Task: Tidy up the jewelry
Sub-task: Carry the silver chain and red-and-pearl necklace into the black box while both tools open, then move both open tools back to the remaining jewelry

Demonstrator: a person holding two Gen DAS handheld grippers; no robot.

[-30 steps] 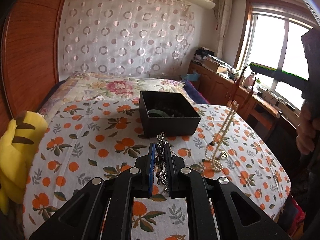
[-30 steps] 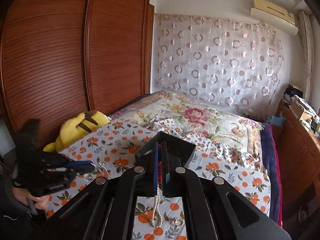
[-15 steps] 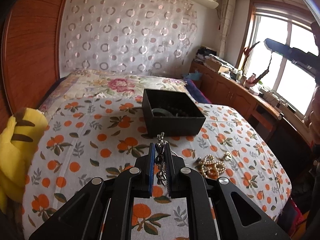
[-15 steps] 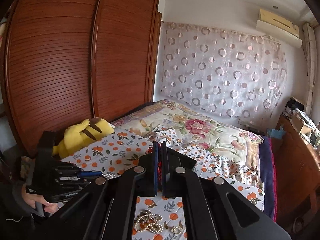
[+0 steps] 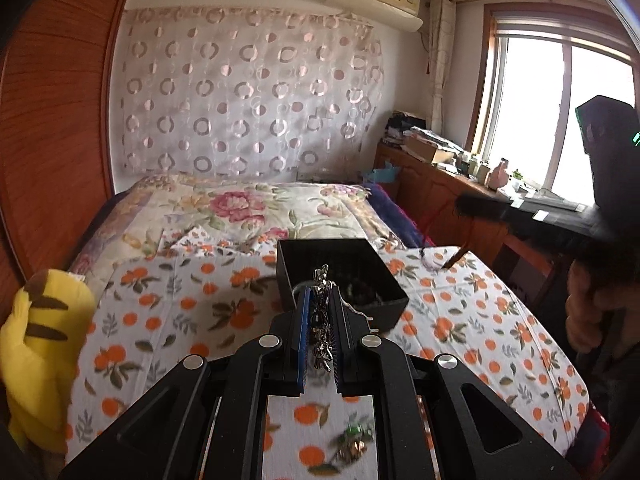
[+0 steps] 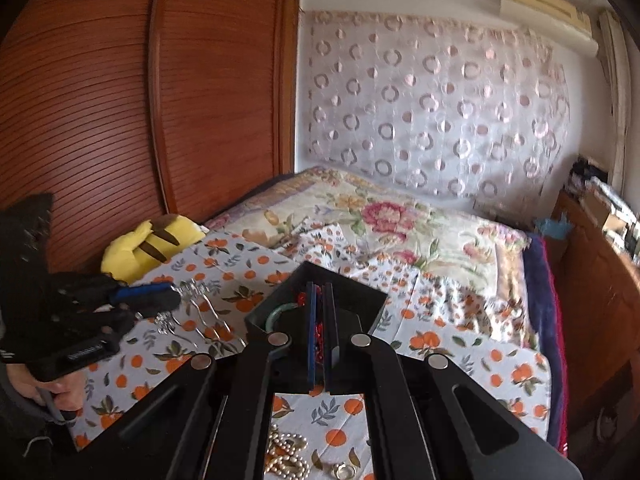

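Note:
A black open jewelry box stands on the orange-print cloth, with a green bangle and dark beads inside. My left gripper is shut on a silver chain and holds it just in front of the box, above its near rim; it also shows in the right wrist view left of the box. My right gripper is shut on a red string over the box; it shows blurred in the left wrist view. A pearl necklace lies on the cloth beneath it.
A yellow plush toy lies at the bed's left edge, by the wooden wardrobe. A small green and gold piece and a ring lie on the cloth. A wooden dresser stands to the right.
My left gripper has moved forward with the silver chain, up to the box. My right gripper let the pearl necklace drop to the cloth, then moved in over the box.

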